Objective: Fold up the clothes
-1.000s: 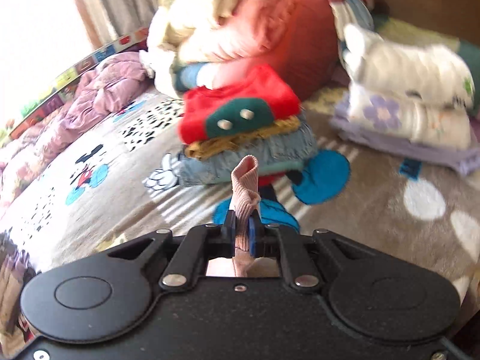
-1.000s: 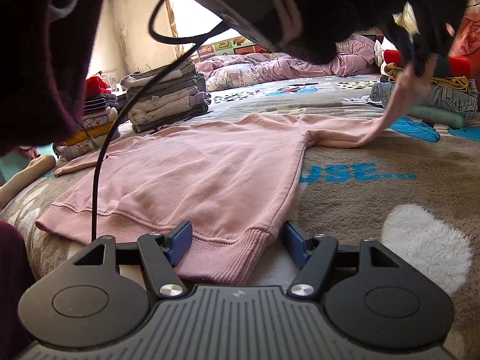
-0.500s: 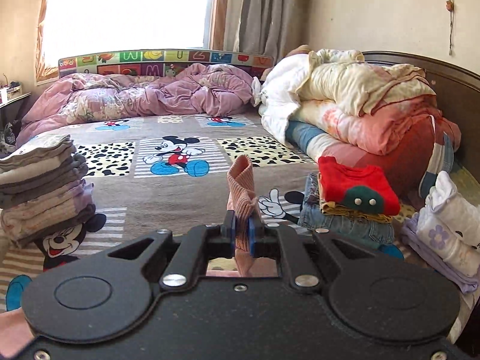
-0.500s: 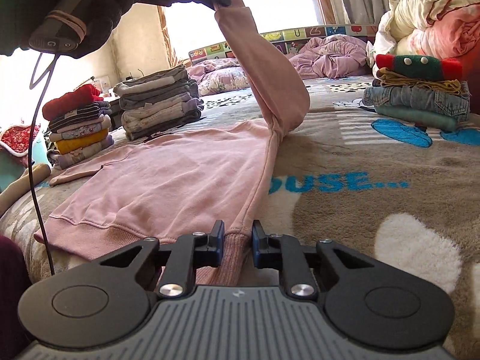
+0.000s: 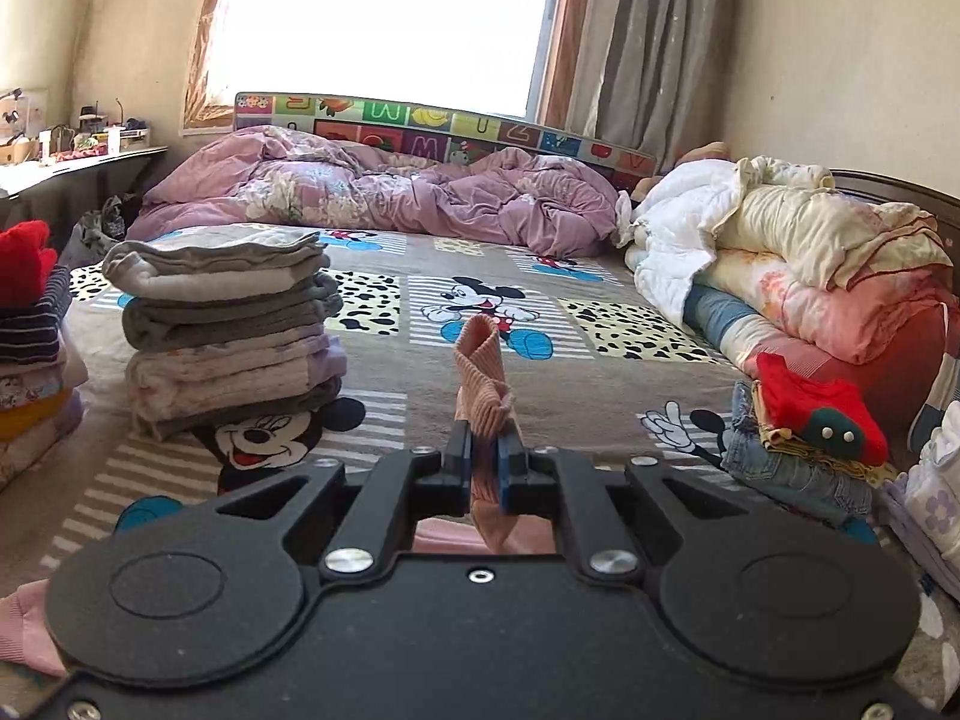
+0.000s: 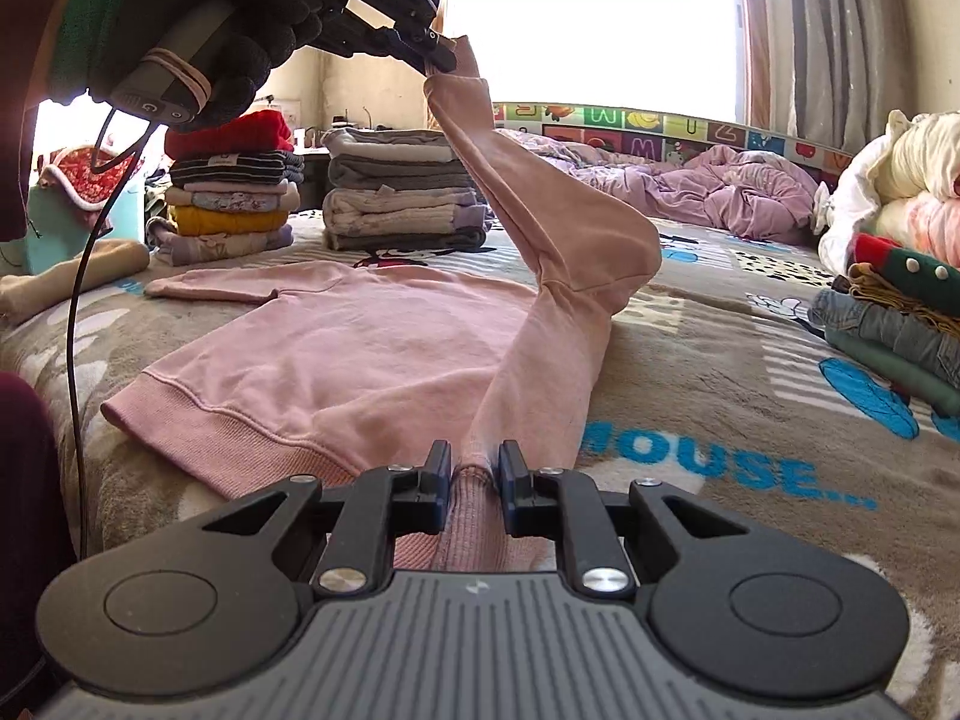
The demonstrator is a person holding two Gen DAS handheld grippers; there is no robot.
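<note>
A pink sweatshirt [image 6: 360,354] lies flat on the Mickey Mouse blanket [image 6: 750,438]. My left gripper [image 5: 482,468] is shut on the ribbed cuff of its right sleeve [image 5: 477,372] and holds it high in the air; this gripper also shows in the right wrist view [image 6: 441,60], with the sleeve [image 6: 540,222] hanging down from it. My right gripper [image 6: 474,474] is shut on the right corner of the sweatshirt's ribbed hem, low over the bed.
Two stacks of folded clothes [image 6: 396,192] [image 6: 231,192] stand at the far left. A stack with jeans and a red garment [image 5: 804,426] lies at the right. Rolled quilts [image 5: 810,276] and a purple duvet [image 5: 384,198] lie behind.
My left gripper has lifted the sleeve cuff and swung it left, over the sweatshirt. My right gripper, open a second ago, has shut on the hem corner.
</note>
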